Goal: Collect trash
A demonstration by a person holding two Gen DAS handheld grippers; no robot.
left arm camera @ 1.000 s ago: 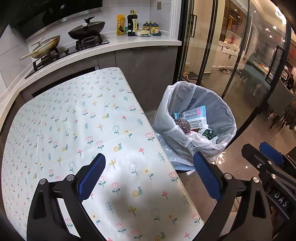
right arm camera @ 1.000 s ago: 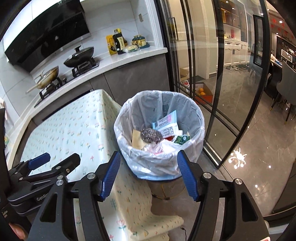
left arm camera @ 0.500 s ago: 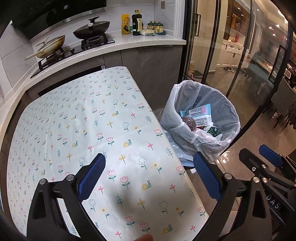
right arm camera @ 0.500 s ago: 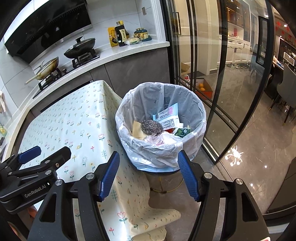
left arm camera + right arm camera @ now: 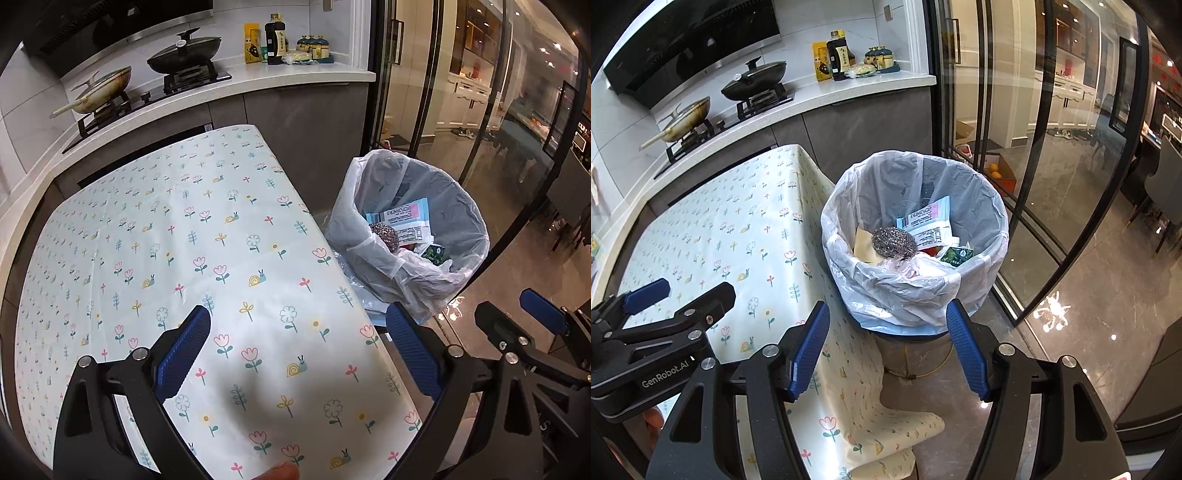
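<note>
The lower part of the trash bin [image 5: 916,236] is hidden behind the right gripper [image 5: 888,347] and the hanging edge of the tablecloth [image 5: 184,240]; only a dark base and a yellow ring show beneath it. In the left wrist view the bin's near wall hides most of the contents, and a blurred fingertip [image 5: 277,472] is cut off at the bottom edge. The bin stands upright on the floor just beside the table's right edge, its mouth facing up and lined with a translucent white bag. Inside lie a steel wool scourer [image 5: 894,242], a printed pink and blue packet [image 5: 929,221] leaning against the far wall, a tan paper piece and a green wrapper [image 5: 956,254]; the items below them cannot be made out. Both grippers are spread wide with nothing between the blue pads; the left gripper [image 5: 299,354] hangs over the floral tablecloth. Beyond are a white counter [image 5: 849,90] carrying a hob, two pans and bottles, glass sliding doors and a glossy tiled floor.
</note>
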